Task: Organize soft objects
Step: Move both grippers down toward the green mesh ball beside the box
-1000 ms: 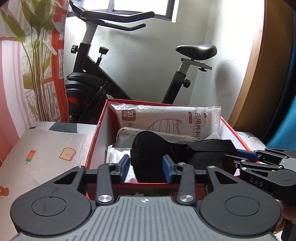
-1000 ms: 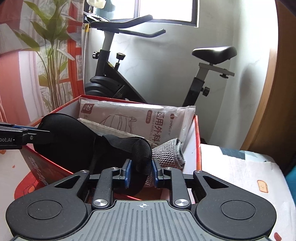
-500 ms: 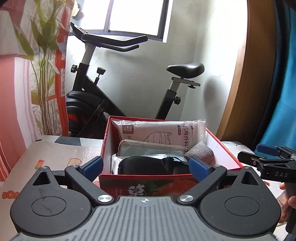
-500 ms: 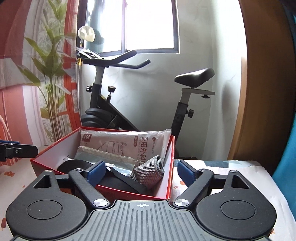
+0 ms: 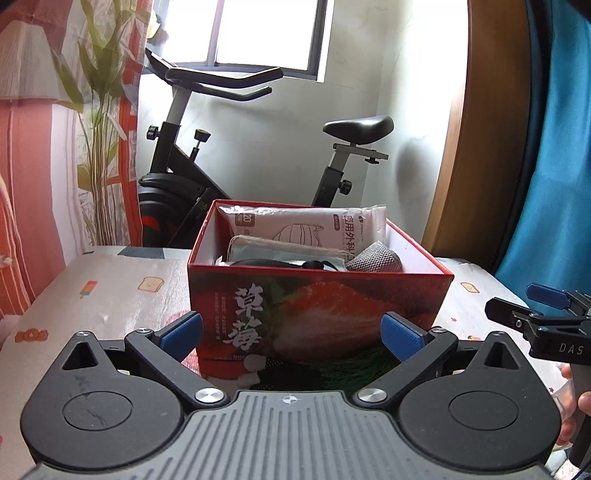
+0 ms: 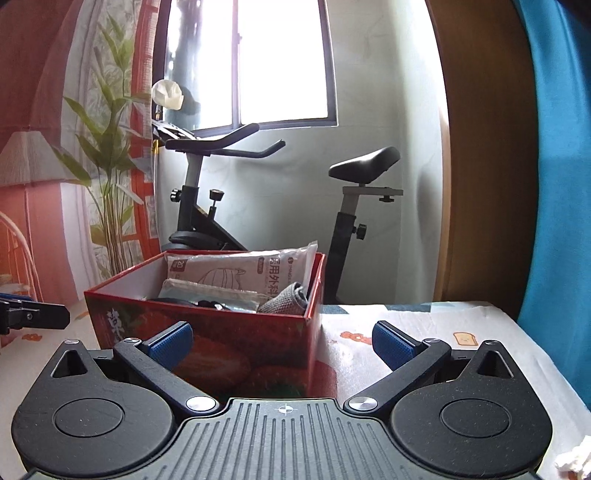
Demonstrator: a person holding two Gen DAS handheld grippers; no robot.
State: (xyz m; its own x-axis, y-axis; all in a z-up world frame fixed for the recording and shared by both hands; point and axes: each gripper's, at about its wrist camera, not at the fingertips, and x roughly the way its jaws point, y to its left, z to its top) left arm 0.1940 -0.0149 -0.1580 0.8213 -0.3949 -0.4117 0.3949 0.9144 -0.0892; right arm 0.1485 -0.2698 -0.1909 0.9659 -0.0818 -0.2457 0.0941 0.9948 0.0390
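**Both grippers drawn back from the red box, fingers spread**

Since a second ago both grippers have pulled away from the red box [image 5: 317, 306]: then each set of fingers was pinched on the black eye mask [image 5: 280, 263] over the box, and now the mask lies inside it, only its dark top edge showing above the front wall. The left gripper [image 5: 291, 332] has its blue fingers [image 5: 183, 330] wide apart with nothing held; the box front shows between them at centre frame. The right gripper [image 6: 282, 341] is opening, its fingers [image 6: 170, 341] spread and empty, with the box corner behind the gap.

The box stands on a bench [image 5: 122, 295] covered by a pale cloth printed with toast and ice-lolly figures. Behind it, at upper centre, an exercise bike [image 5: 207, 155] stands against a white wall under a bright window [image 5: 266, 33]. A leafy plant [image 5: 99, 92] and a red-and-white curtain fill the left side; a wooden door frame and a blue curtain [image 5: 554, 166] fill the right.

Inside the box, a white pack of face masks [image 5: 306, 229] leans on the back wall, a flat grey pouch [image 5: 288, 251] lies before it, and a rolled grey cloth [image 5: 375, 260] sits at the right. At the left view's right edge, a hand [image 5: 572, 406] holds the right gripper.
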